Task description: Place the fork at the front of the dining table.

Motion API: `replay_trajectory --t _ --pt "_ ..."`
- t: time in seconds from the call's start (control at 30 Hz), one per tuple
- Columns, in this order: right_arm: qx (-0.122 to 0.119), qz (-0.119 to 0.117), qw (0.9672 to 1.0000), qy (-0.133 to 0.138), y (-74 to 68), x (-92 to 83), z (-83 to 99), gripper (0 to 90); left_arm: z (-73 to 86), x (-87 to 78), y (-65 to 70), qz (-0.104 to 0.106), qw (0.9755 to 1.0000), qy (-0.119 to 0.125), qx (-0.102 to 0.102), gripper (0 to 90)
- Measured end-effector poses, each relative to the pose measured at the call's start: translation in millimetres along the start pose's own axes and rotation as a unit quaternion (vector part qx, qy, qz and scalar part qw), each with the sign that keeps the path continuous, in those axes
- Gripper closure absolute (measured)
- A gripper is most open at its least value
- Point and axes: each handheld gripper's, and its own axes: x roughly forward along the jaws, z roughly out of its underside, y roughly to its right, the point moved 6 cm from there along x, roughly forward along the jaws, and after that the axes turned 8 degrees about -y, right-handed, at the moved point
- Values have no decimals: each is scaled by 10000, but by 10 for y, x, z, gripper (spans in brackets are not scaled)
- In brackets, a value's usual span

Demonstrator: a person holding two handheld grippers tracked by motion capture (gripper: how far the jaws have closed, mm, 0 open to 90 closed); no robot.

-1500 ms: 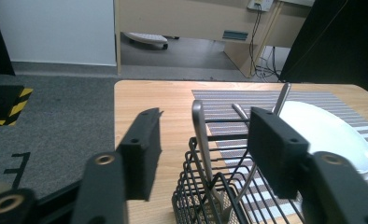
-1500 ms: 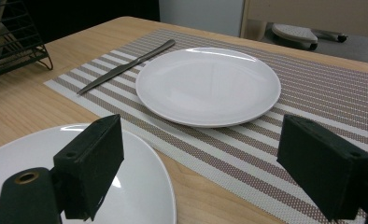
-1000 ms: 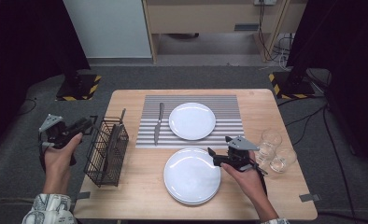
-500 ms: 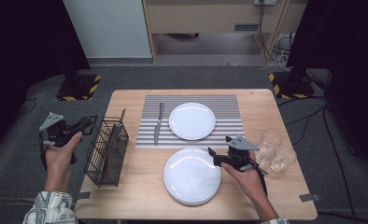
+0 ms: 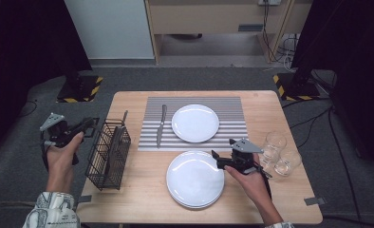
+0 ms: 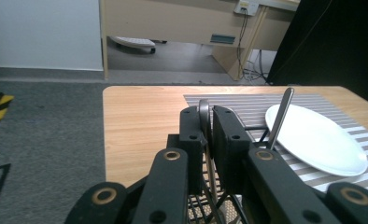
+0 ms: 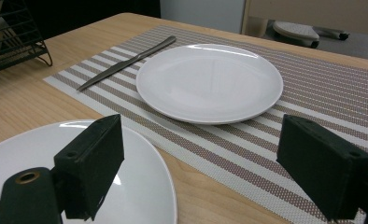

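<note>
The left gripper [image 6: 206, 140] had just been closing and clenched a metal utensil handle [image 6: 204, 114] standing in the wire basket [image 5: 108, 153] at the table's left edge. The right gripper [image 7: 198, 163] hovered with jaws apart beside the near plate [image 5: 195, 178].

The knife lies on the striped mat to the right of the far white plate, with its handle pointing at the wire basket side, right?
Not quite. The knife does lie on the striped mat, but to the left of the far white plate, between that plate and the wire basket. The high view shows it.
</note>
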Motion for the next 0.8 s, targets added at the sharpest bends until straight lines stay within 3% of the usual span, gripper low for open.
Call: replay_trajectory --t 0.13,0.5,0.8 --pt "11 -13 10000 -3 -5 2 0 145 -12 6 0 125 9998 -33 -133 842" --pt "-14 -19 10000 -23 -6 14 6 145 -45 36 75 311 9994 -56 -127 862" --pt "4 -15 10000 -42 1 25 18 145 -99 28 100 290 9995 -6 -79 863"
